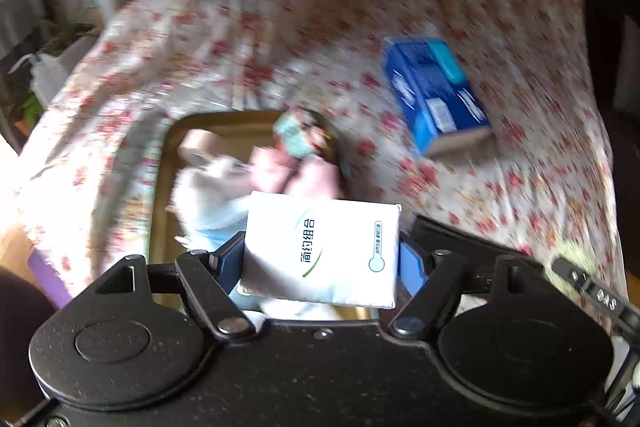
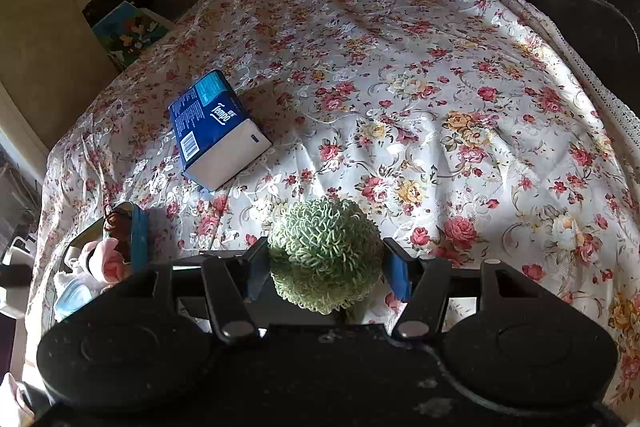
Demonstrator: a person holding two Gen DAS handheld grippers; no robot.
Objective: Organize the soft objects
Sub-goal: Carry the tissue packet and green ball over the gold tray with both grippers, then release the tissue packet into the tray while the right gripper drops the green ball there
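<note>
1. Left tongs are clamped about halfway on a white tissue pack, held up over a tray.
2. Right tongs squeeze a fuzzy green ball between the blue pads, just above the floral sheet.
3. That tray is stuffed already: pink cloth, white stuff, a tan roll.
4. Blue tissue pack lies on the sheet, apart from both tongs, beyond the tray.
</note>
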